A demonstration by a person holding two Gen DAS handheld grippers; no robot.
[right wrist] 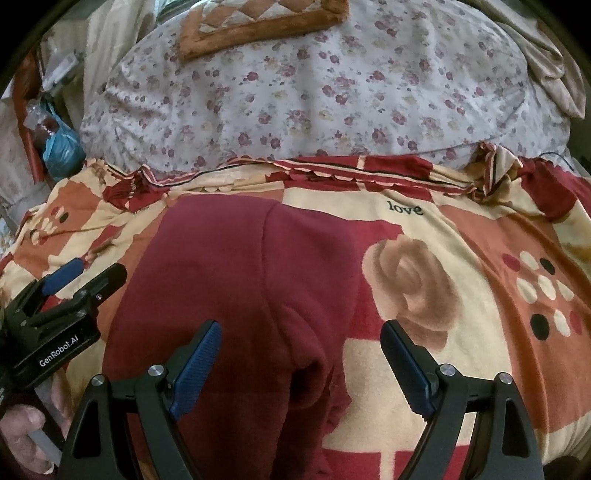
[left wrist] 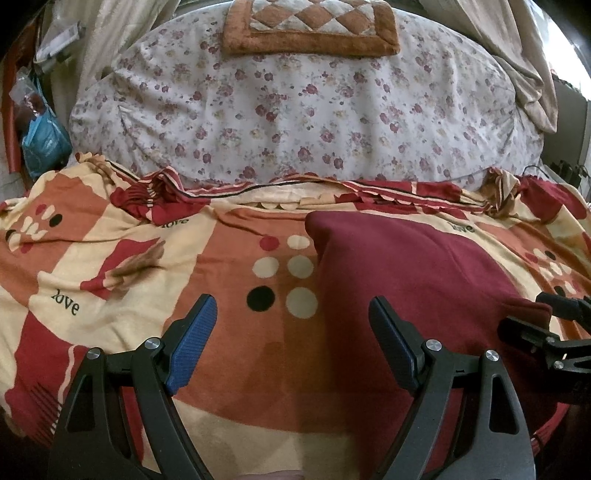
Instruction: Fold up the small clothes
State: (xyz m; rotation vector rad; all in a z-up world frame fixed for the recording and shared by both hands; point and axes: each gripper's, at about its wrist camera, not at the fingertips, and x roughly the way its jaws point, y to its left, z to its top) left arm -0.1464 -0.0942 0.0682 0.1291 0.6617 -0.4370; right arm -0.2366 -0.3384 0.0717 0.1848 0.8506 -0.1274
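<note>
In the left wrist view, the left gripper (left wrist: 291, 328) has its two blue-padded fingers spread wide apart, holding nothing. It hangs over a bed covered by a big blanket (left wrist: 110, 266) with red, orange and cream patches, dots and the word "love". A dark red garment (left wrist: 417, 266) lies flat on the blanket at about 2 o'clock from the gripper. Its left edge sits just beside the gripper's right finger. At 3 o'clock, the right gripper (left wrist: 550, 321) pokes in at the garment's right corner; from here I cannot tell if it is spread or closed. Past the blanket, at 12 o'clock, is a big white pillow with small purple flowers (left wrist: 295, 110). On top of it, at the far edge, rests a brown and cream checkered cushion (left wrist: 310, 29). At 10 o'clock, a blue plastic bag (left wrist: 44, 140) hangs beside the bed. Pale curtains (left wrist: 524, 66) hang at 1 o'clock.

In the right wrist view, the right gripper (right wrist: 301, 363) is spread wide and holds nothing. The dark red garment (right wrist: 229, 277) lies under it, reaching up to 11 o'clock, with a soft fold near the left finger. A big brown rose (right wrist: 410, 284) is printed on the blanket (right wrist: 498, 369) at 1 o'clock. The left gripper (right wrist: 77, 280) comes in at 9 o'clock, with a hand (right wrist: 26, 432) below it. The flowered pillow (right wrist: 332, 92) and the cushion (right wrist: 258, 22) fill the top.
</note>
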